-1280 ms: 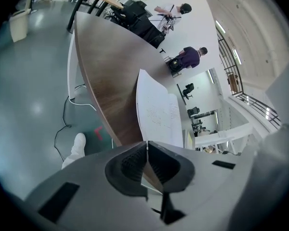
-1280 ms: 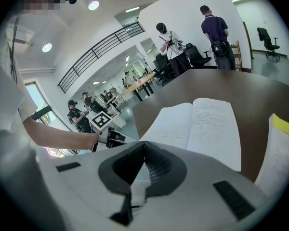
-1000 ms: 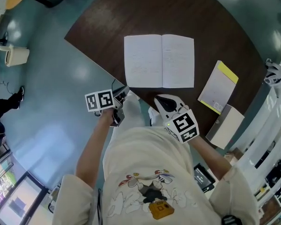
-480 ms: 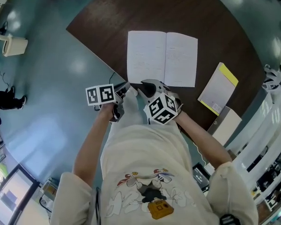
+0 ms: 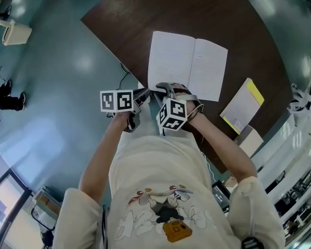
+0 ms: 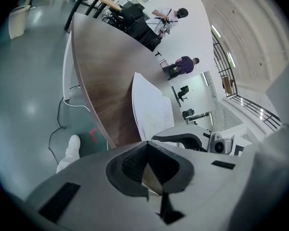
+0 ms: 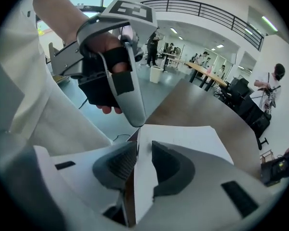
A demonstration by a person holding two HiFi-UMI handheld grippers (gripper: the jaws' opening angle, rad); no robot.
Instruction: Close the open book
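The open book [image 5: 186, 66] lies flat on the dark brown table [image 5: 217, 14], white pages up. My right gripper [image 5: 163, 88] is at the near edge of its left page. In the right gripper view the page's [image 7: 183, 136] edge stands between the jaws of the right gripper [image 7: 143, 150], which are opening, with a small gap at one pad. My left gripper [image 5: 144, 95] hangs just left of it by the table's edge, shut on nothing; its tip [image 7: 137, 121] nearly touches the page corner. In the left gripper view the left gripper [image 6: 145, 146] shows closed jaws, the book [image 6: 151, 107] ahead.
A notepad with a yellow strip [image 5: 242, 106] and a pale box [image 5: 246, 139] lie at the table's right. The table edge [image 5: 119, 61] runs diagonally, with teal floor and a white bin [image 5: 15, 32] to the left. People sit at far desks [image 6: 183, 61].
My right gripper swung from the right, near my body, leftward and down to the book's near left edge, rolled over, and opened its jaws around the page. The left gripper stayed put.
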